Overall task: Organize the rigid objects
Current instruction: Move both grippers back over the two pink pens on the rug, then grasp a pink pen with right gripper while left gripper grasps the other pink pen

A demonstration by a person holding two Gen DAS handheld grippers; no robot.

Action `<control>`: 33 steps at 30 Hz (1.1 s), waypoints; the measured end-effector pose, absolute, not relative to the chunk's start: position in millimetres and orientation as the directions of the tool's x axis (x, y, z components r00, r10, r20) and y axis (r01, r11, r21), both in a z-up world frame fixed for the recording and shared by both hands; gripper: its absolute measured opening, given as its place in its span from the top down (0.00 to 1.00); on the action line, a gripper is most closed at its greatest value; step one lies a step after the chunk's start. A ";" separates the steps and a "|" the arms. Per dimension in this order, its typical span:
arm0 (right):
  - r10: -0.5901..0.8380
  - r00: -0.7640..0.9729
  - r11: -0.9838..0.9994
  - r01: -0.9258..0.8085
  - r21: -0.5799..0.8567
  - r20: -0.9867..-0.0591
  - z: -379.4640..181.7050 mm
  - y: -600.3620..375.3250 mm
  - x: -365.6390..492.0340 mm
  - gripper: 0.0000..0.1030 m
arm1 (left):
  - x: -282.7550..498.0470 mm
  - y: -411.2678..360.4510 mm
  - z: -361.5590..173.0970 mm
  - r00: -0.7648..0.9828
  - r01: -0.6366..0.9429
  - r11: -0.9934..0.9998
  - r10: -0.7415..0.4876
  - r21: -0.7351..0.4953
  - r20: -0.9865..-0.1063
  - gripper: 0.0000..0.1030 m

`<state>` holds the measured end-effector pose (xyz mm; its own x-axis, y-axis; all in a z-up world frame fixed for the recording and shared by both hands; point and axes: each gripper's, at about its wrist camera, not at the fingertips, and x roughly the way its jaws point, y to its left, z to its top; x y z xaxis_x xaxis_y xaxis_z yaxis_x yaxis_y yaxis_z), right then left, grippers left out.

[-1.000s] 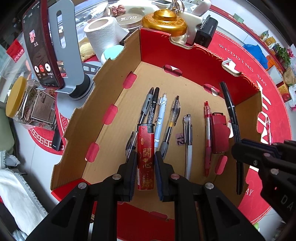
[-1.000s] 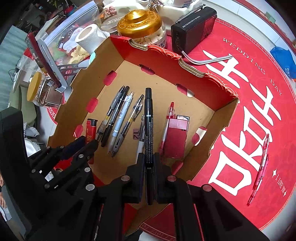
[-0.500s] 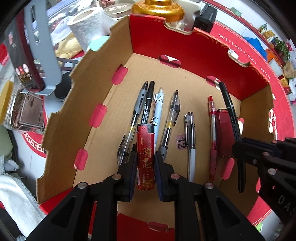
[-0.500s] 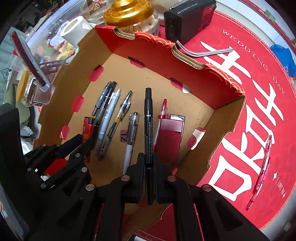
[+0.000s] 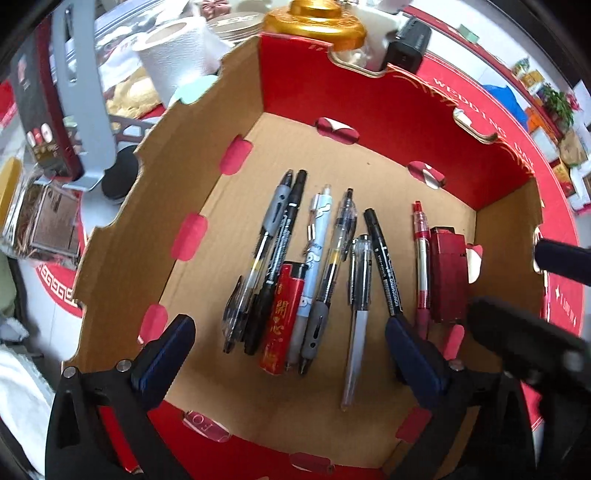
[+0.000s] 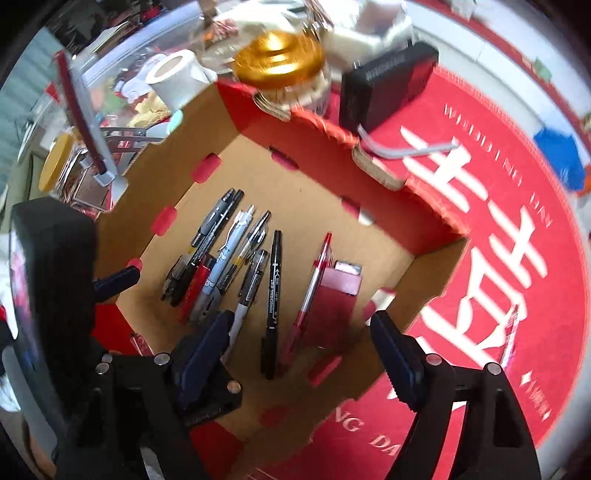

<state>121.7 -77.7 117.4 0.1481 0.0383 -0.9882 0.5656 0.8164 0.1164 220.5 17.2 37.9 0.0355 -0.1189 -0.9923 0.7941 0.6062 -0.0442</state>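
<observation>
Left wrist view looks down into an open cardboard box point(image 5: 122, 258) with red outer walls, where a row of pens and lighters lies on the brown floor. The left gripper point(image 5: 291, 343) hangs over the near edge with its jaws wide apart and nothing between them. Just ahead of it lies the red lighter point(image 5: 280, 317) with gold characters, flat among the pens: a grey-grip pen point(image 5: 255, 266) and a black pen point(image 5: 277, 266) at its left, touching or nearly so, a light blue pen point(image 5: 314, 258) and a clear pen point(image 5: 332, 269) at its right. Next come a white-barrelled pen point(image 5: 356, 317), then the black marker point(image 5: 382, 262), lying loose on the floor with its near end by the gripper's right finger. Beyond it are a red pen point(image 5: 421, 266) and a dark red lighter point(image 5: 448, 273), side by side near the right wall. Right wrist view shows the right gripper point(image 6: 299, 354) over the same near edge, its jaws likewise spread wide and holding nothing; the marker point(image 6: 273, 295) lies flat between the white-barrelled pen and the red pen. Behind the box stand a paper roll point(image 5: 173, 62), a gold lid point(image 5: 317, 22) and a black radio point(image 6: 384, 85) on the red mat point(image 6: 480, 221).
</observation>
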 end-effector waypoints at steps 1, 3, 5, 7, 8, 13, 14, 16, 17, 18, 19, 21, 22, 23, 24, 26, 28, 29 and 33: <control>0.032 0.163 0.807 0.577 0.121 -0.986 124.4 -79.7 115.3 0.21 | 220.9 17.8 39.4 0.037 0.792 0.609 -0.122 -0.045 -0.992 0.00; 0.006 0.171 0.785 0.609 0.110 -0.985 132.7 -85.4 101.2 0.21 | 218.1 15.4 46.1 0.030 0.793 0.606 -0.134 -0.058 -0.991 0.00; -0.037 0.157 0.744 0.664 0.078 -0.987 139.1 -96.0 73.9 0.21 | 209.5 12.1 55.1 0.015 0.802 0.592 -0.154 -0.080 -0.988 0.00; -0.079 0.126 0.688 0.725 0.037 -0.989 141.0 -106.9 44.6 0.21 | 197.2 3.4 65.1 -0.009 0.816 0.567 -0.181 -0.112 -0.983 0.00; -0.104 0.094 0.639 0.769 0.006 -0.990 140.5 -114.0 25.7 0.21 | 187.0 -3.0 71.2 -0.027 0.827 0.547 -0.198 -0.133 -0.980 0.00; -0.107 -0.032 0.398 0.914 -0.073 -0.994 129.2 -148.8 -73.2 0.21 | 113.9 -44.1 99.0 -0.107 0.861 0.454 -0.275 -0.227 -0.955 0.00; -0.101 -0.052 0.367 0.926 -0.086 -0.993 126.5 -154.1 -86.3 0.21 | 100.4 -51.6 100.4 -0.125 0.865 0.438 -0.285 -0.245 -0.950 0.00; -0.090 -0.081 0.313 0.944 -0.105 -0.993 122.3 -161.4 -112.4 0.21 | 79.2 -74.9 105.0 -0.151 0.874 0.408 -0.291 -0.265 -0.945 0.00; -0.079 -0.089 0.288 0.952 -0.108 -0.993 120.3 -164.9 -128.7 0.21 | 64.8 -82.0 105.8 -0.153 0.876 0.403 -0.288 -0.264 -0.945 0.00; -0.064 -0.095 0.270 0.957 -0.108 -0.993 117.6 -167.0 -140.1 0.21 | 52.8 -90.7 103.2 -0.151 0.878 0.402 -0.283 -0.260 -0.947 0.00; -0.049 -0.098 0.258 0.960 -0.107 -0.994 115.8 -167.9 -149.6 0.21 | 39.9 -102.2 97.7 -0.151 0.879 0.400 -0.281 -0.259 -0.948 0.00; -0.018 -0.089 0.232 0.968 -0.091 -0.996 110.3 -169.9 -168.0 0.21 | 20.5 -117.5 90.0 -0.145 0.879 0.405 -0.272 -0.250 -0.951 0.00; -0.009 -0.081 0.225 0.971 -0.081 -0.997 108.8 -171.5 -177.0 0.21 | 13.0 -127.4 82.1 -0.135 0.879 0.411 -0.268 -0.240 -0.954 0.00; -0.004 -0.070 0.220 0.973 -0.070 -0.998 109.1 -171.4 -186.5 0.21 | 7.2 -136.3 75.4 -0.127 0.879 0.417 -0.265 -0.232 -0.956 0.00; -0.001 -0.063 0.218 0.974 -0.062 -0.998 108.2 -170.9 -189.8 0.21 | 3.5 -144.2 67.9 -0.121 0.877 0.423 -0.262 -0.227 -0.957 0.00; 0.007 -0.046 0.213 0.976 -0.044 -0.999 107.6 -171.2 -202.2 0.21 | -5.0 -159.3 49.3 -0.100 0.883 0.428 -0.234 -0.194 -0.967 0.00; 0.013 -0.028 0.202 0.979 -0.024 -1.000 104.4 -174.4 -211.8 0.21 | -12.0 -168.0 33.7 -0.082 0.891 0.423 -0.204 -0.163 -0.976 0.00; 0.018 -0.018 0.195 0.981 -0.014 -1.000 102.0 -176.6 -216.7 0.21 | -15.0 -171.7 28.1 -0.075 0.894 0.421 -0.194 -0.152 -0.978 0.00; 0.036 0.007 0.181 0.983 0.013 -0.999 95.5 -182.2 -232.6 0.21 | -23.0 -179.3 16.4 -0.059 0.898 0.420 -0.180 -0.131 -0.982 0.00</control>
